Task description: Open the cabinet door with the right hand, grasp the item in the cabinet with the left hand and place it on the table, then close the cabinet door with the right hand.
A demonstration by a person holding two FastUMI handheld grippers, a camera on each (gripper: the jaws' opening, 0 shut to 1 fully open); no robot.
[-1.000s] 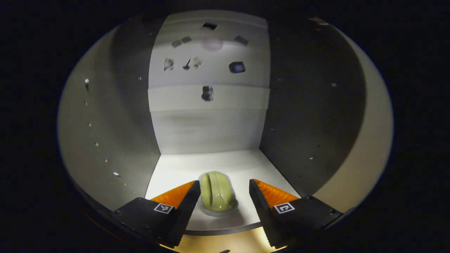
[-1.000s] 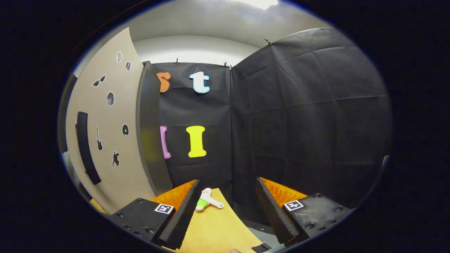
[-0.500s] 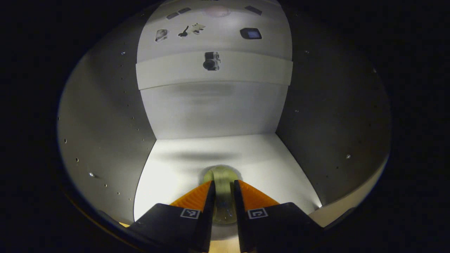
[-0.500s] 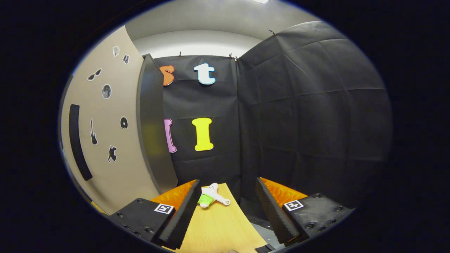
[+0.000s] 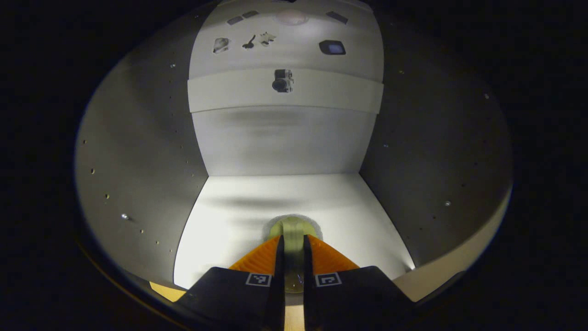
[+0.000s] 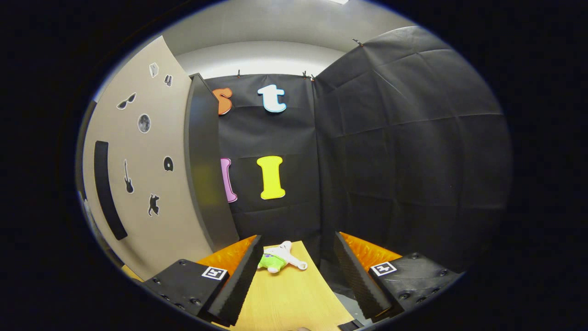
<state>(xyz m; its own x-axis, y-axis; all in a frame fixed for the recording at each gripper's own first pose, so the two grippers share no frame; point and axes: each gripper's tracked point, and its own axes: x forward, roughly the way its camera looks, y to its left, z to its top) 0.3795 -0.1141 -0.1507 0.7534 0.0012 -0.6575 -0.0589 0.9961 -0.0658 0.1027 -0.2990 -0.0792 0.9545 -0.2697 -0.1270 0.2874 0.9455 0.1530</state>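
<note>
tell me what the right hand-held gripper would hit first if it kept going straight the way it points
Probably the small toy lying on the wooden table, just ahead of the open right hand-held gripper. If it passes above the toy, next comes the black cloth wall; depth is unclear.

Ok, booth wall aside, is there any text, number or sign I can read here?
No readable words or numbers.
Square code tags on left gripper and right gripper: patterns, no text.
Black silhouette stickers on beige cabinet door: pictures only.
Pale green item in left gripper: no legible print.
</note>
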